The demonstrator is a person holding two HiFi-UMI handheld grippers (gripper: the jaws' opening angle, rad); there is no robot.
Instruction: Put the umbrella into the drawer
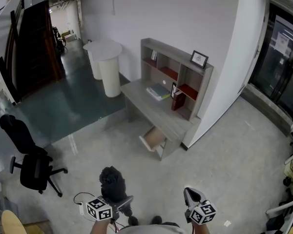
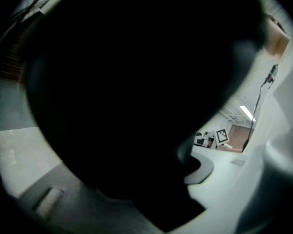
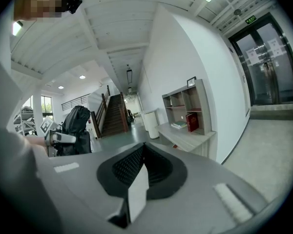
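While left gripper (image 1: 119, 201) clamps bulky umbrella (image 1: 112, 180), right gripper (image 1: 192, 194) sits shut, empty. Drawer (image 1: 153, 138) well apart, low, narrow: umbrella may slip en route or jam on rim.

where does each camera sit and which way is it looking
head view: on the head, looking steeply down at the desk and open drawer; left gripper holding the umbrella and right gripper at the bottom
left gripper view: on the left gripper; the umbrella blocks nearly everything
right gripper view: on the right gripper, looking over its shut jaws toward the desk
shared: head and right gripper views both show desk and umbrella
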